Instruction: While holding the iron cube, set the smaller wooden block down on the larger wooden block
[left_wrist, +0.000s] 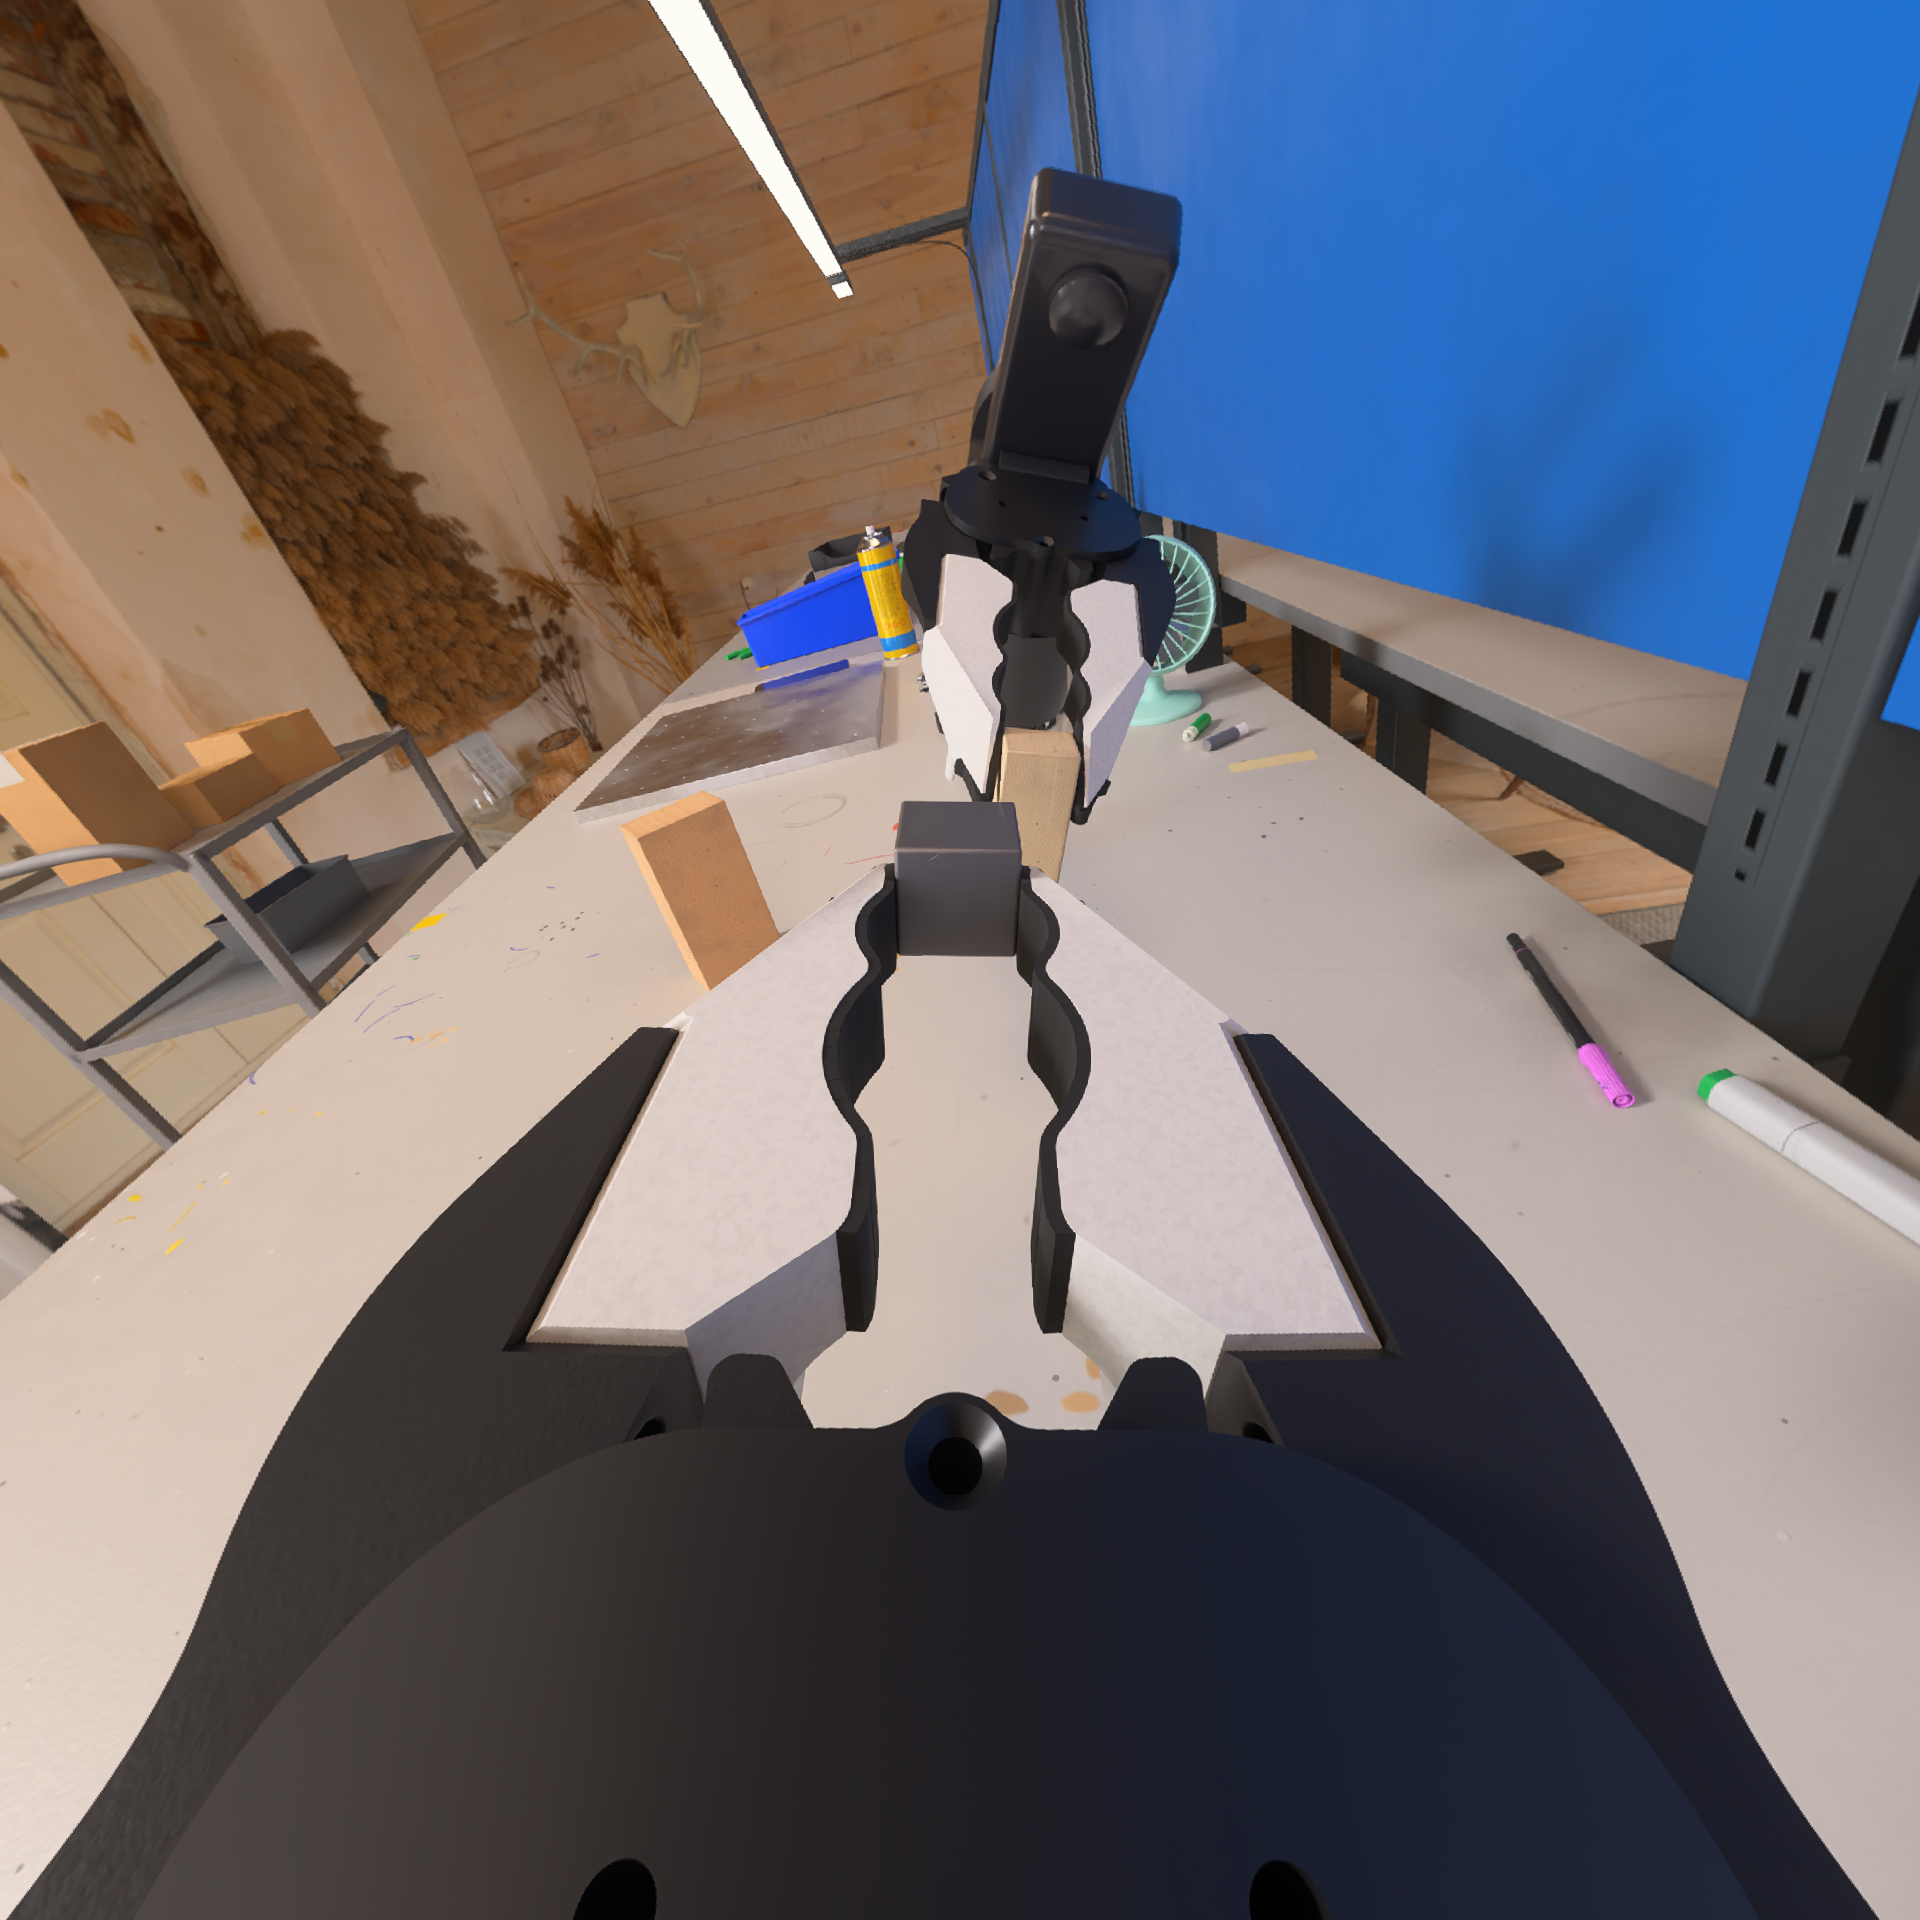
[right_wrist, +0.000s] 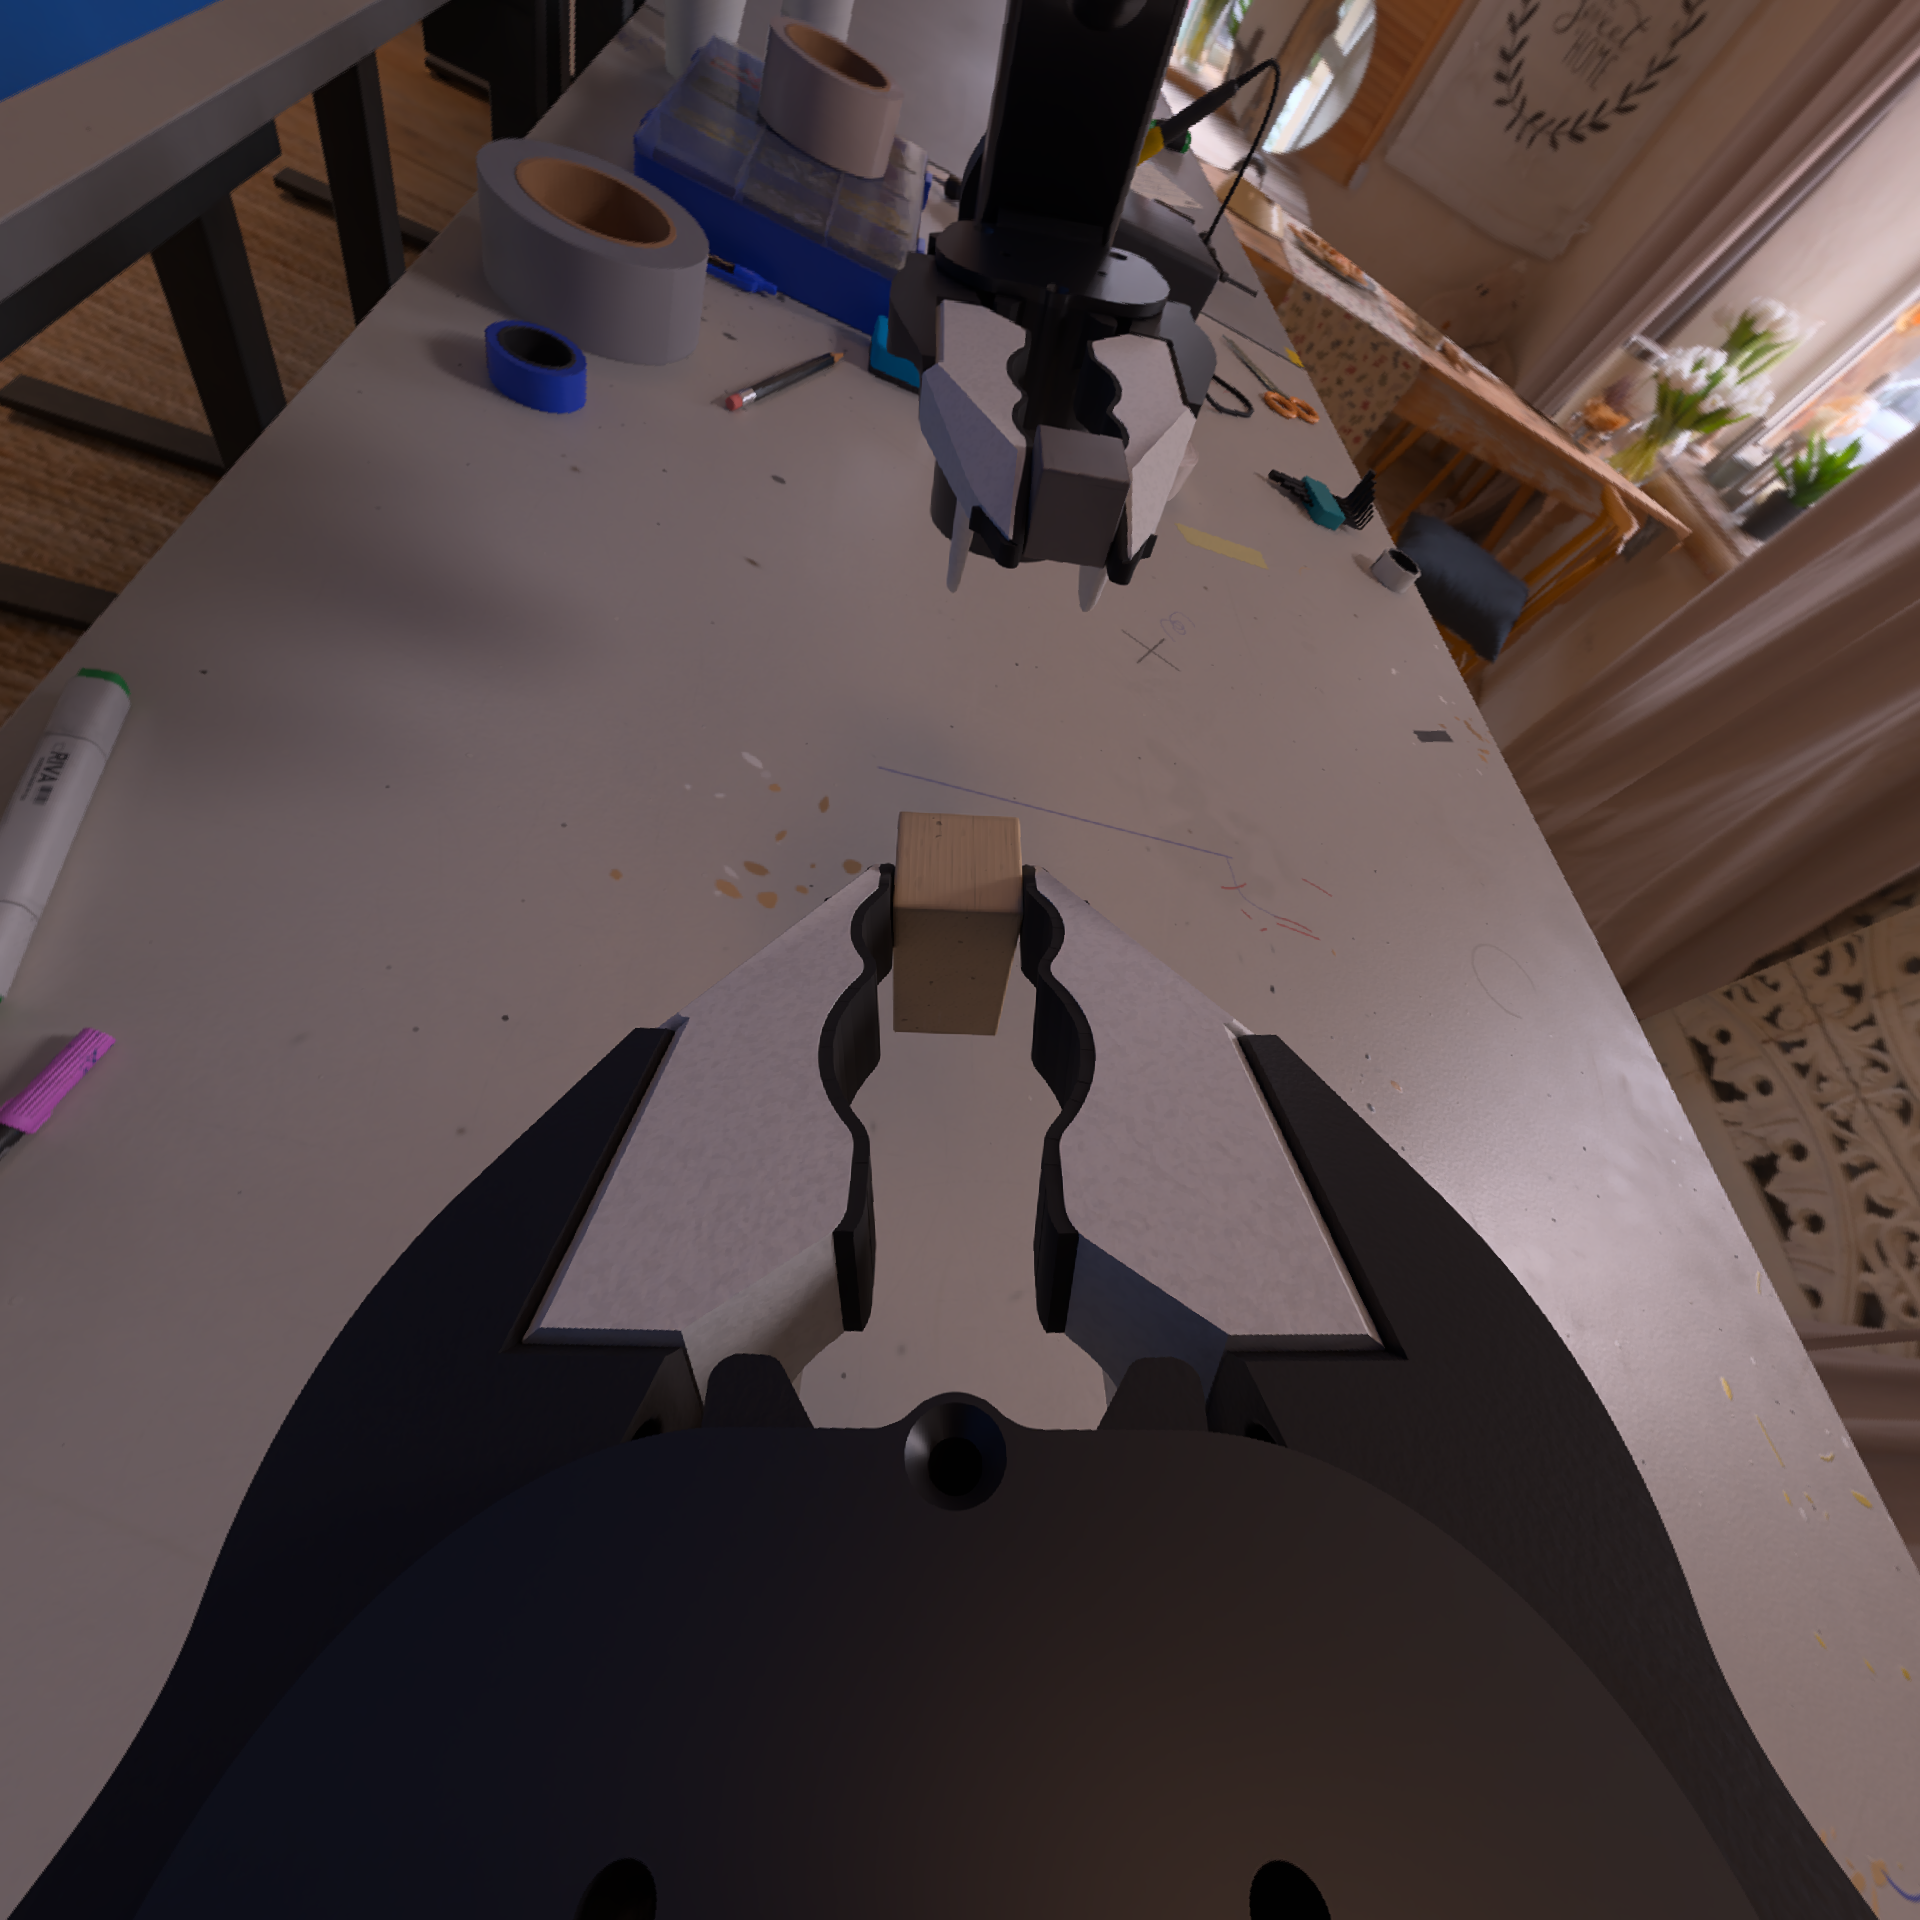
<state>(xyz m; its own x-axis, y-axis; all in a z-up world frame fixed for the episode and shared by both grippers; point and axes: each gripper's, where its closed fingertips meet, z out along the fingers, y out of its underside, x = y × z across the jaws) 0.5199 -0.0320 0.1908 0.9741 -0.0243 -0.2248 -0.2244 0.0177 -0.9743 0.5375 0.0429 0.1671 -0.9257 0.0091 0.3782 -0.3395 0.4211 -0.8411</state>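
My left gripper (left_wrist: 956, 883) is shut on the dark grey iron cube (left_wrist: 956, 878) and holds it above the table. My right gripper (right_wrist: 956, 883) is shut on the smaller pale wooden block (right_wrist: 954, 925), also held above the table. The larger wooden block (left_wrist: 701, 894) rests on the table, left of and beyond my left fingertips; it does not show in the right wrist view. The two grippers face each other: the right one with its block (left_wrist: 1039, 800) shows just beyond the cube, and the left one with the cube (right_wrist: 1081, 494) shows farther off in the right wrist view.
A metal perforated plate (left_wrist: 748, 738), blue bin (left_wrist: 805, 623), spray can (left_wrist: 885, 594) and small fan (left_wrist: 1179, 634) stand beyond. Pens (left_wrist: 1569, 1023) lie to the right. Tape rolls (right_wrist: 592, 249), a blue organiser box (right_wrist: 790, 208) and a pencil (right_wrist: 784, 379) lie at the other end.
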